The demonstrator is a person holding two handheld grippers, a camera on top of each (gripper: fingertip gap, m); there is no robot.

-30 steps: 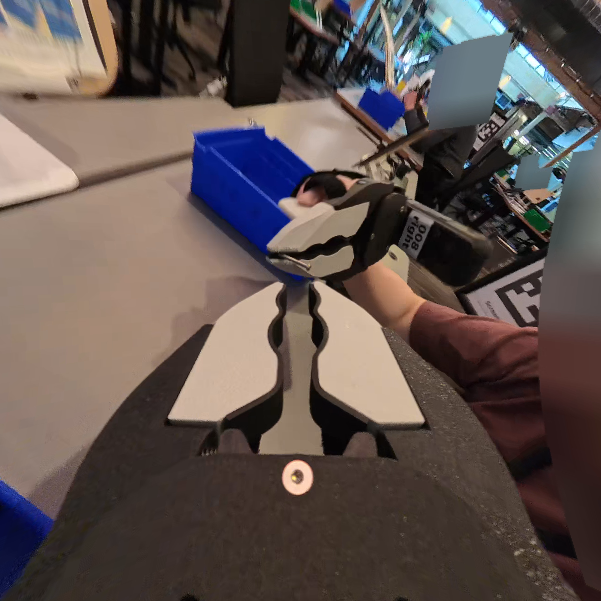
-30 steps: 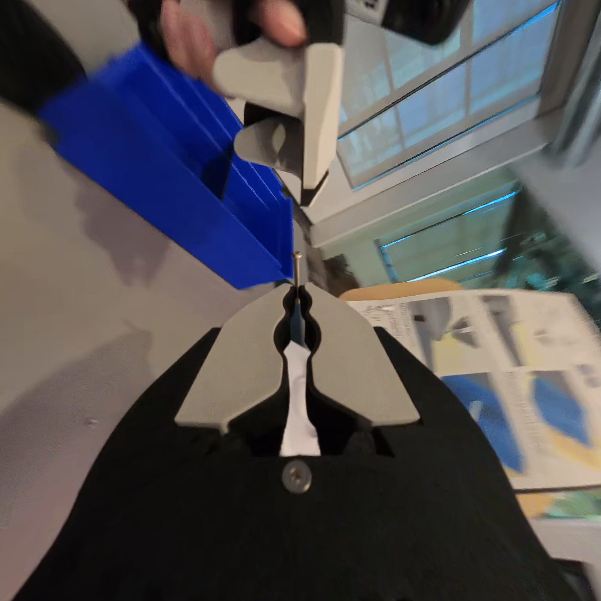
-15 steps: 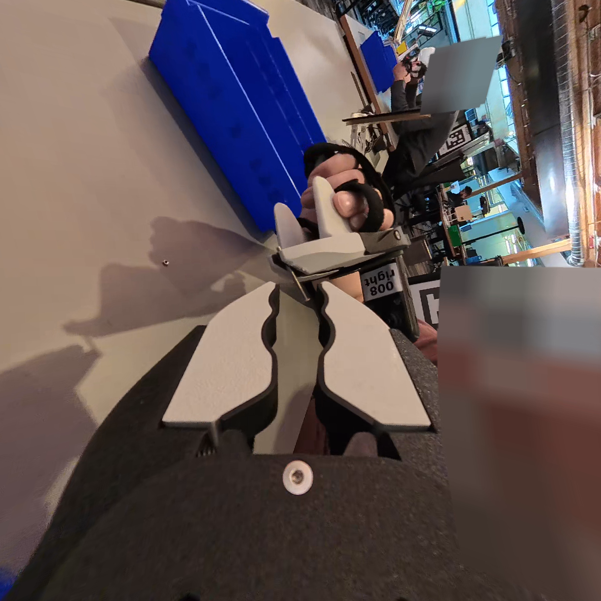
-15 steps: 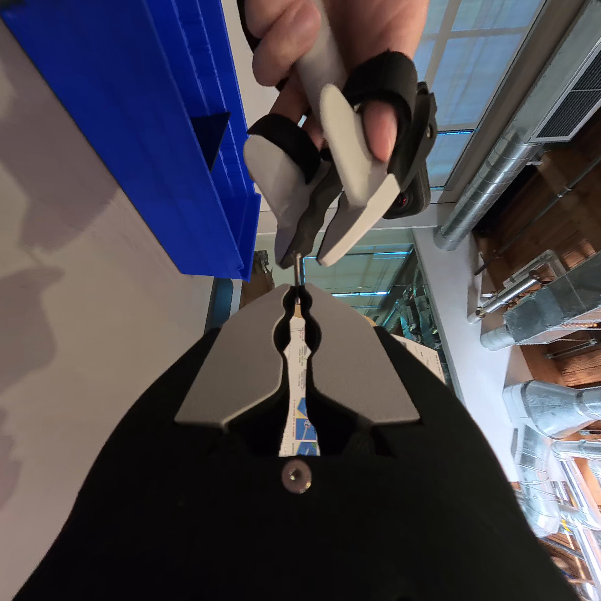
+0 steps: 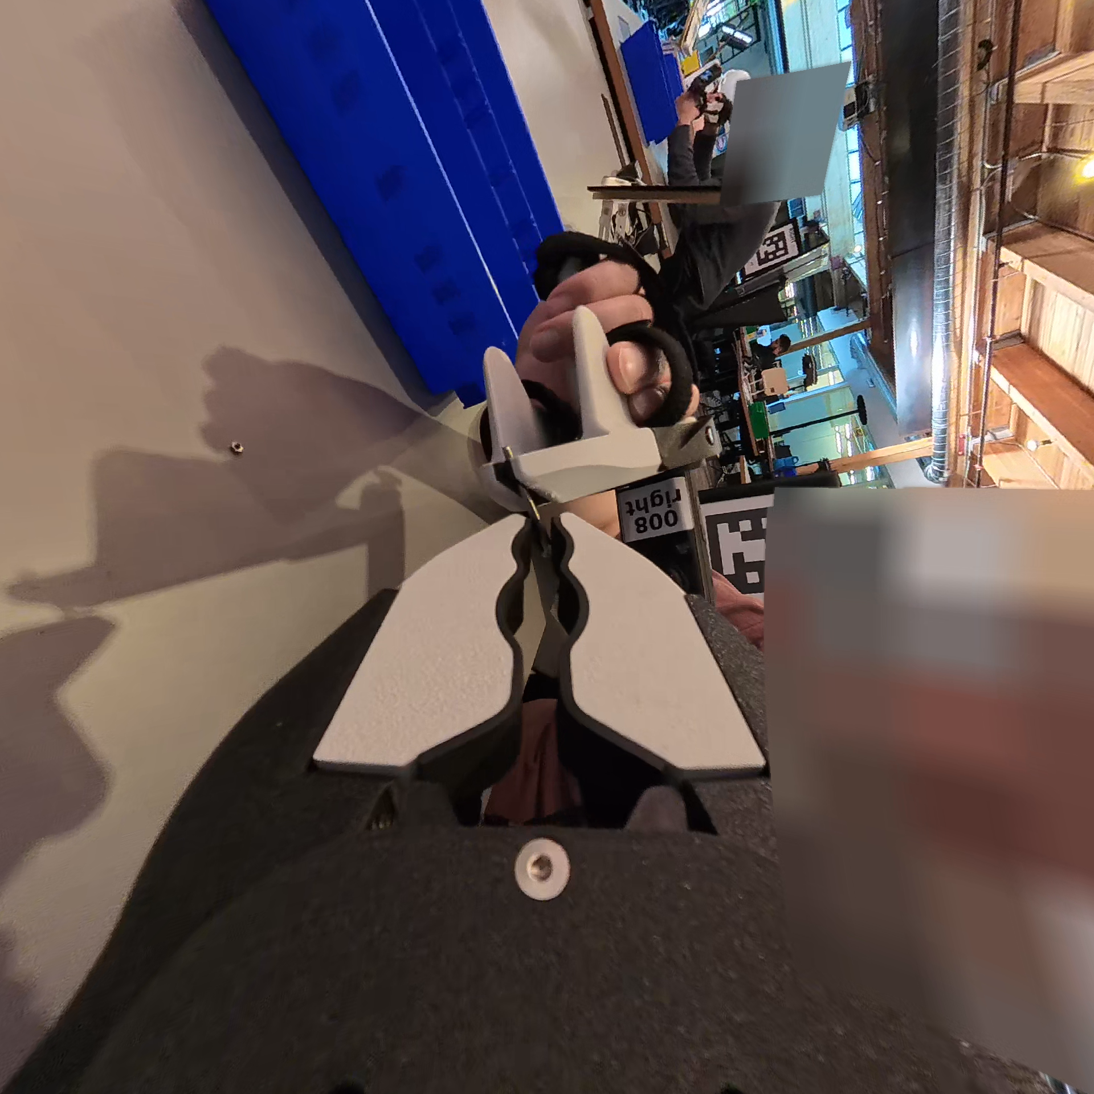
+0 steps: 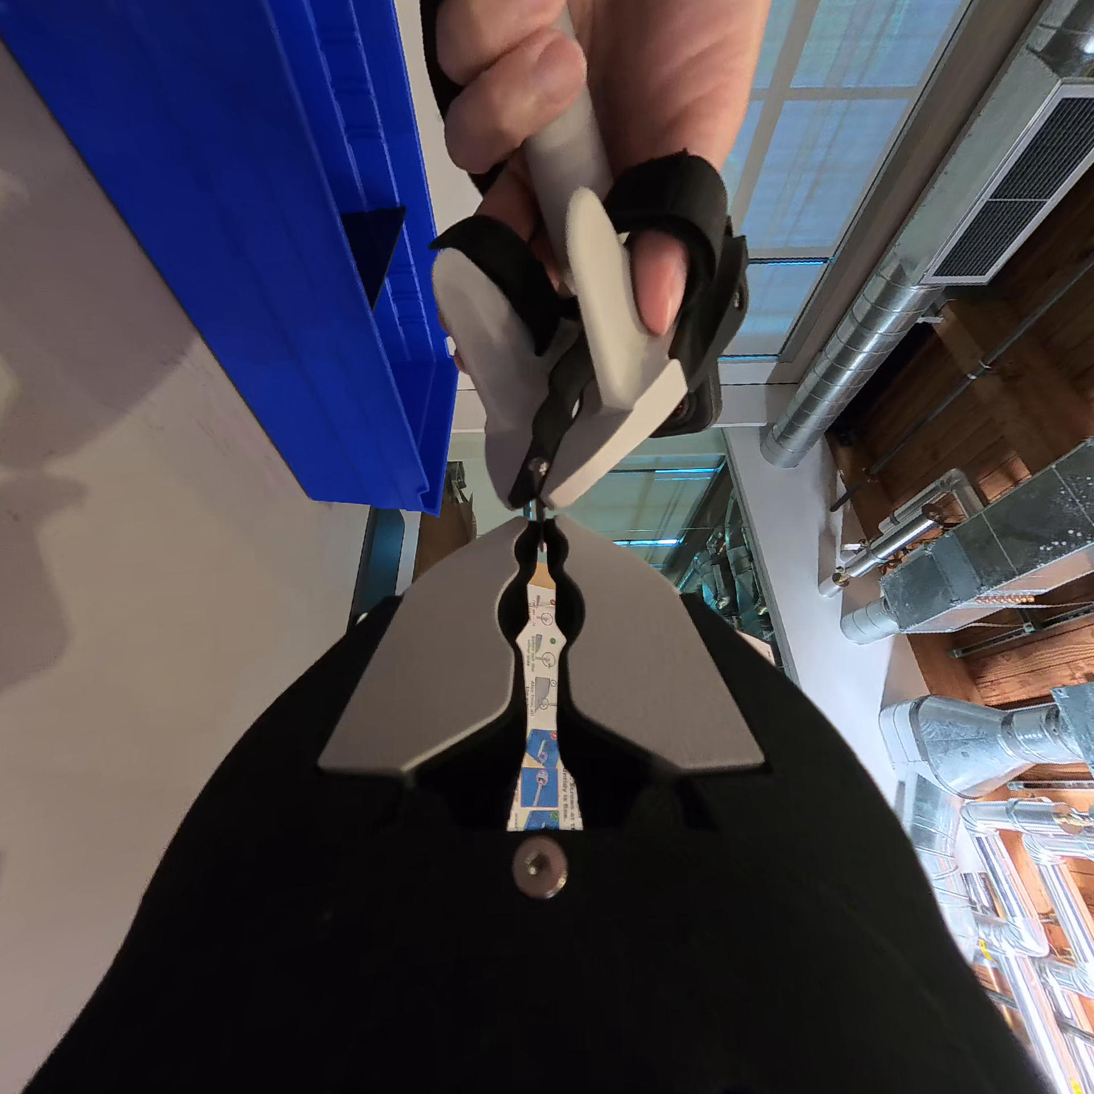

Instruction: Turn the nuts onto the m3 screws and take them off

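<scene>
Grippers are brought tip to tip at the centre of both frames. In the left wrist view, the left gripper (image 5: 543, 528) is seen with its grey fingers (image 5: 450, 645) drawn in to a narrow gap at the tips, where the thin M3 screw (image 5: 528, 500) is met; whether a nut is pinched there cannot be told, the spot being too small and dark. The right gripper (image 5: 503, 473) is seen just above, closed on the screw, which slants down from its tips toward the left gripper. A hand (image 5: 592, 349) with black finger straps is wrapped round the right gripper's grey levers.

In the right wrist view, the right gripper (image 6: 540, 528) is shown nearly closed, the screw (image 6: 537, 514) standing out from its tips into the tips of the left gripper (image 6: 533, 494), which is held from above by the other hand (image 6: 592, 89).

A loose nut (image 5: 236, 447) is seen on the grey table (image 5: 118, 266), at the left of the frame, well apart from both grippers. A blue bin (image 5: 379, 177) is seen at the upper left of both views.
</scene>
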